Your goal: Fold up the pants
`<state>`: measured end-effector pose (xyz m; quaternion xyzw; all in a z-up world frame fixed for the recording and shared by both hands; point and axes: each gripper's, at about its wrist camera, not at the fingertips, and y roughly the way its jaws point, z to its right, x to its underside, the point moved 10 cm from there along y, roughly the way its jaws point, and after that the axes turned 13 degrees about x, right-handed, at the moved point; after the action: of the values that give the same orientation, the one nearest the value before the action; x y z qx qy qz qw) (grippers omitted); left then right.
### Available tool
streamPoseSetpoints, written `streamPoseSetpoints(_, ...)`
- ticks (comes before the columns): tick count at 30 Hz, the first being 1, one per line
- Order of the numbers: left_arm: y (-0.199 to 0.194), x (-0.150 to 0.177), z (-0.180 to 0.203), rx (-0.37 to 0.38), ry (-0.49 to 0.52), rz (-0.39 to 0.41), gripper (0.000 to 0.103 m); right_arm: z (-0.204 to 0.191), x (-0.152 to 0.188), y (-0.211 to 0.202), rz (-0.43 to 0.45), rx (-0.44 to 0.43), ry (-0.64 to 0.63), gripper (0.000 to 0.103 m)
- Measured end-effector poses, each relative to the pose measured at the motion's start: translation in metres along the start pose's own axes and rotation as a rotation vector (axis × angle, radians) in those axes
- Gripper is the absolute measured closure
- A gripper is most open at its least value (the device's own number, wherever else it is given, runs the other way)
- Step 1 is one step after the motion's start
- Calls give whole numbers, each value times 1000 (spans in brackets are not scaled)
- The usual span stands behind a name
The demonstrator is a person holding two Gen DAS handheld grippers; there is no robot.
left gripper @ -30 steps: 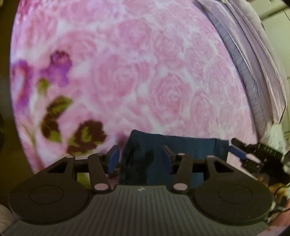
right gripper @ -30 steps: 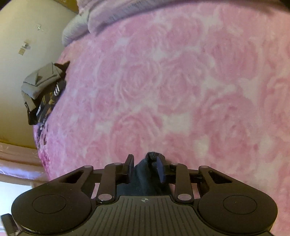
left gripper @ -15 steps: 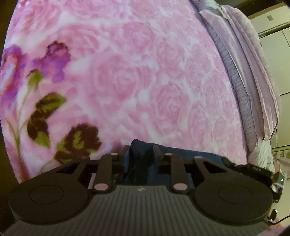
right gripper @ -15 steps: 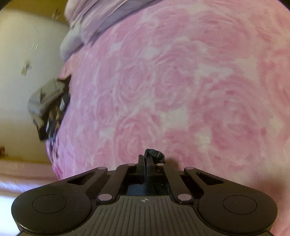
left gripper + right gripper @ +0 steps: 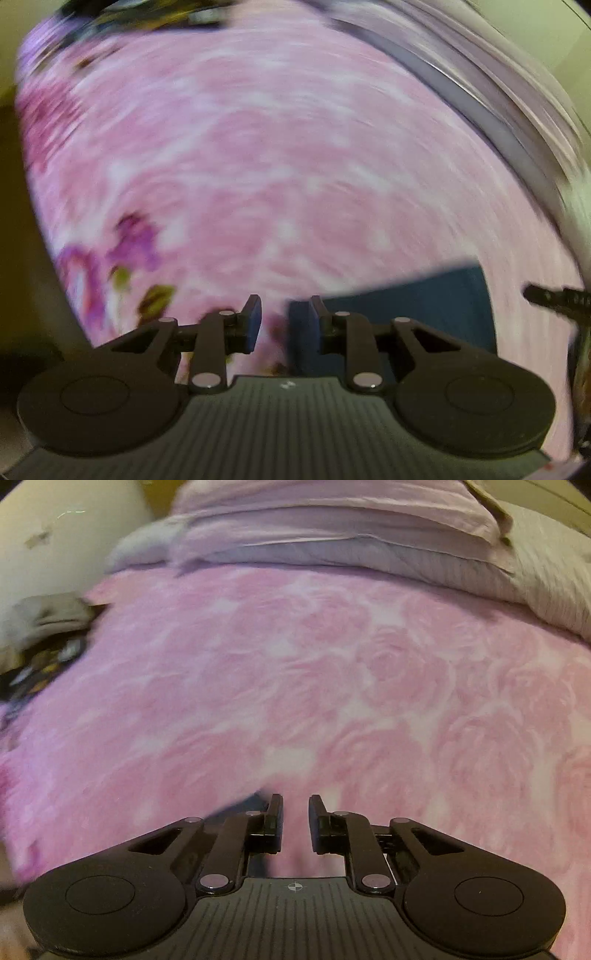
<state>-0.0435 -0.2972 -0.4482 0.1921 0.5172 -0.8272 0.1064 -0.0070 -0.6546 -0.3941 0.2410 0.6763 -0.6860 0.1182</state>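
Observation:
The dark blue pants (image 5: 406, 306) lie as a flat folded rectangle on the pink rose blanket (image 5: 277, 147), low and to the right in the blurred left wrist view. My left gripper (image 5: 284, 317) is open, and its right finger stands at the pants' left edge. The tip of the other gripper (image 5: 554, 295) shows at the right edge. In the right wrist view my right gripper (image 5: 295, 808) is open over the blanket with nothing between its fingers. A small dark corner of the pants (image 5: 247, 801) peeks out just left of its left finger.
Lilac pillows and a grey quilt (image 5: 332, 539) line the far end of the bed. A grey and dark garment pile (image 5: 48, 627) hangs at the blanket's left edge by a pale wall. Purple flowers (image 5: 129, 240) mark the blanket's other end.
Both grippers were shut on the pants half a second ago and now stand open, with the pants let go. The left view has swung sideways and the right view has lifted back.

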Motion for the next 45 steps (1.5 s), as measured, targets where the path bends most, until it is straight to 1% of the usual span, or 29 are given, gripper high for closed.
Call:
streamPoseSetpoints(2, 5, 16, 29, 45, 137, -60, 81, -15, 33, -20, -15, -18, -83, 92)
streamPoseSetpoints(4, 16, 39, 50, 78, 233, -115, 81, -26, 74, -25, -65, -29, -146, 92)
streamPoseSetpoints(6, 35, 66, 57, 82, 268, -181, 81, -29, 113, -13, -132, -7, -203, 92)
streamPoseSetpoints(7, 46, 79, 55, 63, 272, -216, 81, -28, 126, -7, -108, 4, -238, 92)
streamPoseSetpoints(8, 49, 82, 57, 45, 291, -211, 81, -29, 130, -8, -64, 9, -266, 92)
streamPoseSetpoints(9, 49, 82, 62, 31, 322, -221, 82, -32, 128, -10, -61, 24, -293, 92)
streamPoseSetpoints(11, 46, 76, 70, 31, 352, -275, 81, -28, 124, -14, -127, 54, -276, 91)
streamPoseSetpoints(12, 43, 73, 74, 35, 364, -296, 81, -22, 122, -18, -173, 68, -243, 90)
streamPoseSetpoints(13, 37, 67, 79, 32, 385, -314, 81, -17, 122, -24, -198, 70, -206, 89)
streamPoseSetpoints(14, 32, 61, 84, 34, 412, -325, 80, -9, 120, -32, -211, 69, -154, 88)
streamPoseSetpoints(15, 25, 54, 90, 49, 437, -332, 78, -6, 121, -46, -213, 70, -112, 83)
streamPoseSetpoints(16, 17, 46, 97, 69, 462, -336, 73, 1, 119, -57, -219, 74, -61, 72)
streamPoseSetpoints(17, 10, 39, 103, 83, 484, -343, 70, 6, 119, -66, -226, 83, -20, 57)
streamPoseSetpoints(18, 4, 33, 109, 97, 508, -350, 66, 12, 117, -77, -231, 101, 33, 51)
streamPoseSetpoints(19, -1, 25, 116, 115, 541, -359, 65, 17, 114, -85, -225, 114, 80, 47)
streamPoseSetpoints(22, -16, 3, 140, 179, 683, -383, 62, 23, 107, -116, -204, 151, 246, 45)
streamPoseSetpoints(26, -36, -25, 170, 301, 873, -392, 58, 20, 106, -157, -142, 238, 471, 45)
streamPoseSetpoints(29, -55, -44, 179, 378, 1000, -393, 58, 1, 114, -188, -102, 325, 631, 44)
streamPoseSetpoints(33, -76, -57, 181, 431, 1100, -412, 56, -31, 126, -223, -81, 391, 797, 44)
streamPoseSetpoints(35, -87, -59, 182, 458, 1145, -411, 55, -46, 130, -239, -67, 397, 839, 44)
streamPoseSetpoints(37, -98, -58, 181, 478, 1185, -409, 52, -60, 134, -254, -44, 431, 876, 44)
streamPoseSetpoints(40, -112, -52, 179, 503, 1221, -426, 51, -75, 140, -274, -17, 463, 922, 44)
streamPoseSetpoints(43, -126, -42, 179, 526, 1254, -431, 51, -85, 144, -287, -4, 492, 930, 44)
streamPoseSetpoints(45, -135, -35, 179, 543, 1255, -427, 49, -91, 147, -296, 8, 501, 926, 44)
